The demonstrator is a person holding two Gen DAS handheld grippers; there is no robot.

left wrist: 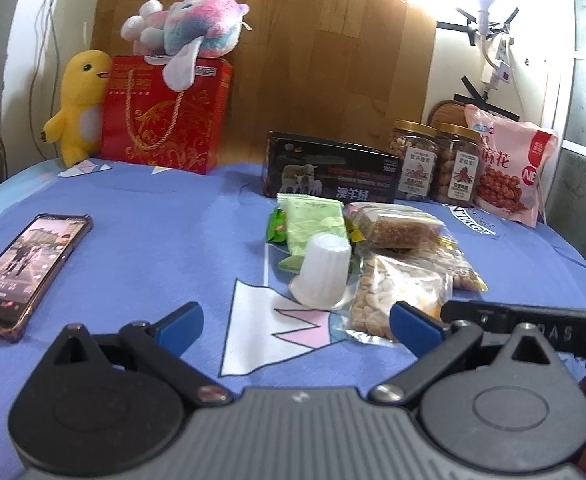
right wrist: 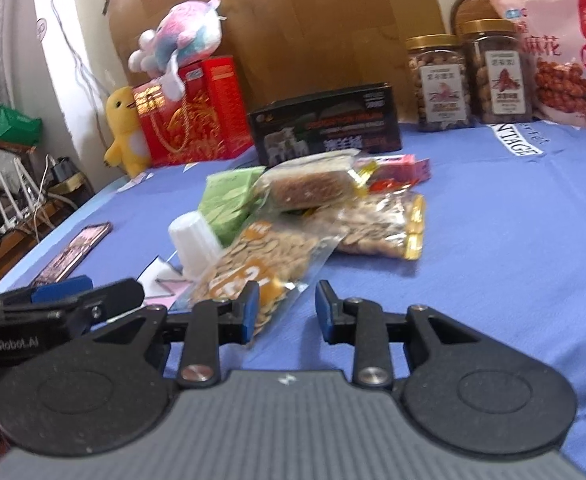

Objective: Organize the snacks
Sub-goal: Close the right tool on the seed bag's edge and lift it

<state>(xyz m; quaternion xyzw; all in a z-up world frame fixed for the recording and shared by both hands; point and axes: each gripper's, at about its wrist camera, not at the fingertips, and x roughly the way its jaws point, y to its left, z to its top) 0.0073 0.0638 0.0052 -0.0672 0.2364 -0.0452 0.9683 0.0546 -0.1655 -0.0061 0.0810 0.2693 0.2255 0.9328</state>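
While snacks lie piled | L tongs (left wrist: pixel 295 322) spread, empty | R tongs (right wrist: pixel 287 307) apart, empty

- A blue printed cloth (left wrist: pixel 165 208) is covering the flat surface, which is carrying everything.
- A phone (left wrist: pixel 25 268) is lying face up at the near left, its screen glowing.
- A white ribbed cup (left wrist: pixel 325 272) is sitting upside down near the middle — touching the snack packets.
- A green packet (left wrist: pixel 313 224), a brown bar in clear wrap (left wrist: pixel 397 226) and clear bags of seeds (left wrist: pixel 389 296) are lying heaped together just right of the cup.
- A black box (left wrist: pixel 329 168) is standing behind the heap.
- Two gold-lidded jars (left wrist: pixel 433 160) and a pink bag (left wrist: pixel 509 164) are standing at the far right.
- A red gift bag (left wrist: pixel 165 116) and a yellow plush toy (left wrist: pixel 79 108) are standing at the far left.
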